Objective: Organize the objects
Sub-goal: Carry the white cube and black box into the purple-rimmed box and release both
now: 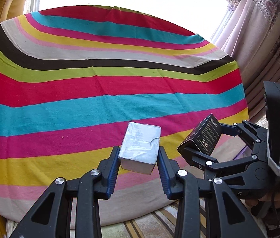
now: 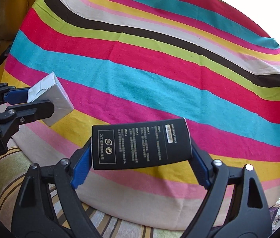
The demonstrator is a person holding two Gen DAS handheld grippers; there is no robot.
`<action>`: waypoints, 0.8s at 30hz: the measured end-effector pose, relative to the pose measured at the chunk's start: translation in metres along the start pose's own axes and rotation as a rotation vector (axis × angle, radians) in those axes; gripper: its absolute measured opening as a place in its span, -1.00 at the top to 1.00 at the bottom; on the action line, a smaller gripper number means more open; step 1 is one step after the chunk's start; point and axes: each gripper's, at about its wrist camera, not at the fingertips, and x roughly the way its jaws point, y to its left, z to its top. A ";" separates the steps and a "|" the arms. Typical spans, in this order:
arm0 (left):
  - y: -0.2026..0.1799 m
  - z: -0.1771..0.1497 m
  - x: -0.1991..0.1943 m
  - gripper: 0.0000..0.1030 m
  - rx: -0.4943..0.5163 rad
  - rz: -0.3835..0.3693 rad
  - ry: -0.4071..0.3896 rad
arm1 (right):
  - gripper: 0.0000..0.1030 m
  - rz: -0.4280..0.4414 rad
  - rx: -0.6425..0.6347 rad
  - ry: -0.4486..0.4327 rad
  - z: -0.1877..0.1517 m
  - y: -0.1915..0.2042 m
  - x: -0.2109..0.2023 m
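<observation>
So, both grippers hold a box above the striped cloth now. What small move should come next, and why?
Probably lower the left gripper and set the silver box flat on the striped cloth. Both jaws are shut on boxes held in the air, the right gripper on the black box, and the cloth ahead shows bare. Placing one box first gives a spot to line the other beside.
</observation>
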 end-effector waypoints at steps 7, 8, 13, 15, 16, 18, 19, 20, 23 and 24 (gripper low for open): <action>-0.040 -0.011 -0.013 0.26 0.039 -0.080 -0.016 | -0.71 -0.050 0.084 -0.039 -0.031 -0.016 -0.046; -0.048 -0.013 -0.015 0.26 0.050 -0.090 -0.017 | -0.71 -0.057 0.097 -0.043 -0.037 -0.019 -0.053; -0.084 -0.024 -0.023 0.26 0.089 -0.146 -0.024 | -0.71 -0.099 0.179 -0.068 -0.069 -0.039 -0.088; -0.099 -0.028 -0.025 0.26 0.104 -0.165 -0.023 | -0.71 -0.119 0.209 -0.076 -0.081 -0.049 -0.101; -0.105 -0.030 -0.026 0.26 0.111 -0.175 -0.021 | -0.71 -0.128 0.223 -0.082 -0.087 -0.054 -0.108; -0.118 -0.034 -0.028 0.26 0.127 -0.190 -0.016 | -0.71 -0.147 0.251 -0.091 -0.097 -0.064 -0.121; -0.125 -0.036 -0.028 0.26 0.134 -0.198 -0.012 | -0.71 -0.154 0.262 -0.096 -0.103 -0.069 -0.127; -0.131 -0.038 -0.029 0.26 0.138 -0.208 -0.007 | -0.71 -0.163 0.271 -0.100 -0.108 -0.074 -0.133; -0.150 -0.044 -0.027 0.26 0.157 -0.237 0.012 | -0.71 -0.184 0.307 -0.110 -0.125 -0.088 -0.150; -0.157 -0.046 -0.026 0.26 0.165 -0.245 0.019 | -0.71 -0.189 0.319 -0.116 -0.131 -0.093 -0.155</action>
